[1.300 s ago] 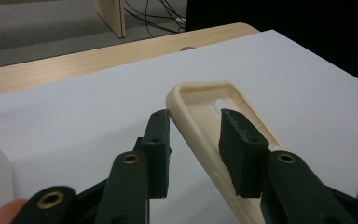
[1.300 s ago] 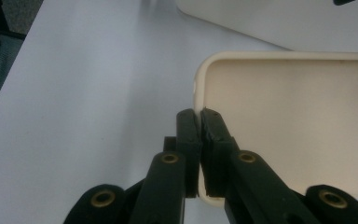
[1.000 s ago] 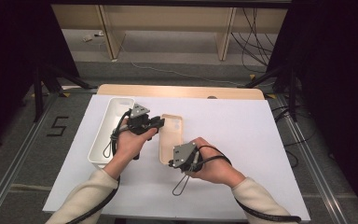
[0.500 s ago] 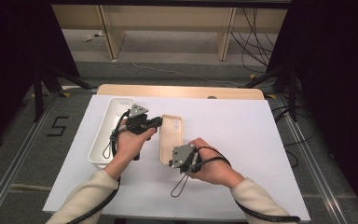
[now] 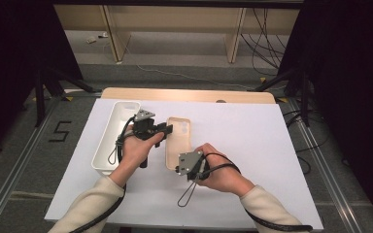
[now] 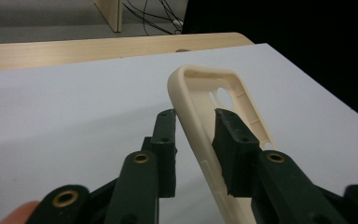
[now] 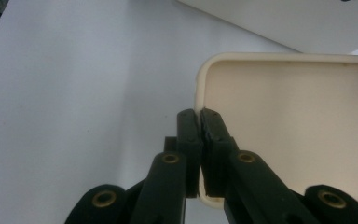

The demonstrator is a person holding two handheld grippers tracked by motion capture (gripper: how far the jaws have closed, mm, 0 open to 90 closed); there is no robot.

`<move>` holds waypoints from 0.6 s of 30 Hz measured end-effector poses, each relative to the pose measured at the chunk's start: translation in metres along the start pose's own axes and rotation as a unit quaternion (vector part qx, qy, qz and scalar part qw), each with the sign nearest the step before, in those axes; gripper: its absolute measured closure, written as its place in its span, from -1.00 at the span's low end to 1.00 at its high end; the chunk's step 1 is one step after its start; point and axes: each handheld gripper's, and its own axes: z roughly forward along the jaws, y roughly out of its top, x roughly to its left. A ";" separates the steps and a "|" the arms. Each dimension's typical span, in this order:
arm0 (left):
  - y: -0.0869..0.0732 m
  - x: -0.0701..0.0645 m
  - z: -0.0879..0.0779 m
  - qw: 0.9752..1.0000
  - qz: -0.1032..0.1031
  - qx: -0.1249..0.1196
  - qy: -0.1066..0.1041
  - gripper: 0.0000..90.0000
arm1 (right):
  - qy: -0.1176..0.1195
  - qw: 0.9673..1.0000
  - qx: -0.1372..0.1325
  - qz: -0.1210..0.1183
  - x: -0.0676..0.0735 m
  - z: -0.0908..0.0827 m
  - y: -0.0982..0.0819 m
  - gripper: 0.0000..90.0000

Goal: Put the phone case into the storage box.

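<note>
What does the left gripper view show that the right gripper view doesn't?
Left gripper view: left gripper, jaws just been opening, astride the case side wall; camera cutout; wooden table edge. Right gripper view: right gripper shut on the case rim; tray. Both: case, white sheet.

On the table, the phone case lies just right of the tray, with the left gripper at its left edge and the right gripper at its near end.
</note>
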 end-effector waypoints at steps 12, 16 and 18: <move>0.005 -0.008 -0.008 0.998 -0.043 -0.017 -0.042 0.80 | 0.000 1.000 0.005 -0.002 0.000 0.006 -0.002 0.96; 0.005 -0.011 -0.010 0.997 -0.046 -0.022 -0.052 0.83 | 0.001 1.000 0.007 0.003 -0.001 0.009 -0.004 0.96; 0.005 -0.013 -0.010 0.997 -0.048 -0.027 -0.057 0.84 | 0.000 1.000 0.008 0.007 -0.002 0.009 -0.005 0.95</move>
